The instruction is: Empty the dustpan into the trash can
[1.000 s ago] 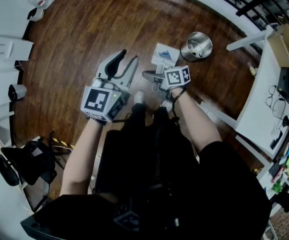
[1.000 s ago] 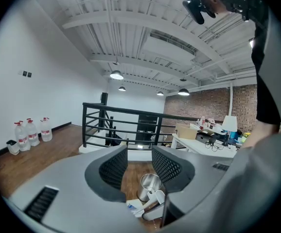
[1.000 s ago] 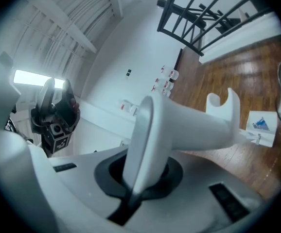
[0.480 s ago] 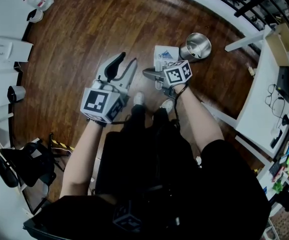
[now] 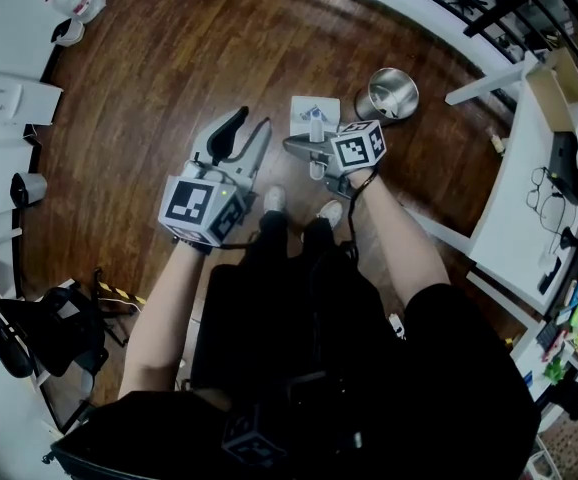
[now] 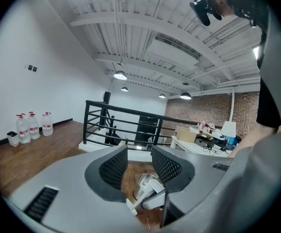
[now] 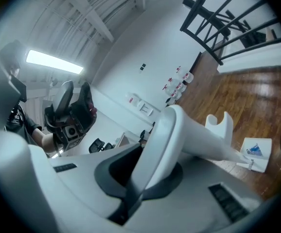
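The dustpan [image 5: 307,116], its handle clenched in the right tool [image 5: 311,150], has swung slightly left, hanging over the wood floor [image 5: 169,68] just beside the steel trash can [image 5: 389,92]. The left tool [image 5: 249,130] hovers released and empty. A white bench [image 5: 509,208] stands to the right.

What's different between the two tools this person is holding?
The left tool has its jaws apart with nothing between them; the right tool is shut on the white handle of the dustpan. The right tool sits nearer the metal trash can than the left tool. Both carry a marker cube.
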Motion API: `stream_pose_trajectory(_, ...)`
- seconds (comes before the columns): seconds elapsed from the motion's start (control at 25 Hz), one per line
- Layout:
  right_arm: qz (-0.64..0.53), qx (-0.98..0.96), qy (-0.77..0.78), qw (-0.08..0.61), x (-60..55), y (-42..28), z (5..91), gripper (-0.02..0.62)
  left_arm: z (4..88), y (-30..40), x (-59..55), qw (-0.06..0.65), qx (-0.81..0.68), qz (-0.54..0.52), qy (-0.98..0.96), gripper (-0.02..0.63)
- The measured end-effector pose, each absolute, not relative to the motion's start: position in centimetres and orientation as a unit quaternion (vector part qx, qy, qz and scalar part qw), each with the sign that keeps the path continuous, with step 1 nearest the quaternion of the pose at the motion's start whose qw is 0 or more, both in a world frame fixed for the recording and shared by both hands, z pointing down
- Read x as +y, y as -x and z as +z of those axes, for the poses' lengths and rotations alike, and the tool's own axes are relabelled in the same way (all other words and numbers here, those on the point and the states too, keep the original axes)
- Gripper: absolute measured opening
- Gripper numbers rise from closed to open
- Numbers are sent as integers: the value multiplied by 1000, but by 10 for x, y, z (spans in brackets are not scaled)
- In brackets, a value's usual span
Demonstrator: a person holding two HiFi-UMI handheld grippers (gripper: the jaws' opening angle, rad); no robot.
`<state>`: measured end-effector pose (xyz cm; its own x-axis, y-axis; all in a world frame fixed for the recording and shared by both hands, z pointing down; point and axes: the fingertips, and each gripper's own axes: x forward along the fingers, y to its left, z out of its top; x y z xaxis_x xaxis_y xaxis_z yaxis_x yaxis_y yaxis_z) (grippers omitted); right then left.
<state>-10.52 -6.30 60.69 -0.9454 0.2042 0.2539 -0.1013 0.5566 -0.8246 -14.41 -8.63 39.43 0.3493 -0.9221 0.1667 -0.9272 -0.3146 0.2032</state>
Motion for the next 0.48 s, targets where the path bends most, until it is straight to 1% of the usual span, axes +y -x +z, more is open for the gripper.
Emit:
stream_pose_trajectory(0.12, 460, -873, 40, 154, -57, 113, 590, 3, 395, 146, -84, 141, -567, 4, -812, 161)
stream_pose_trajectory(0.48, 428, -888, 50, 164, -45, 121, 553, 5, 394, 155, -83, 149, -555, -4, -819, 161)
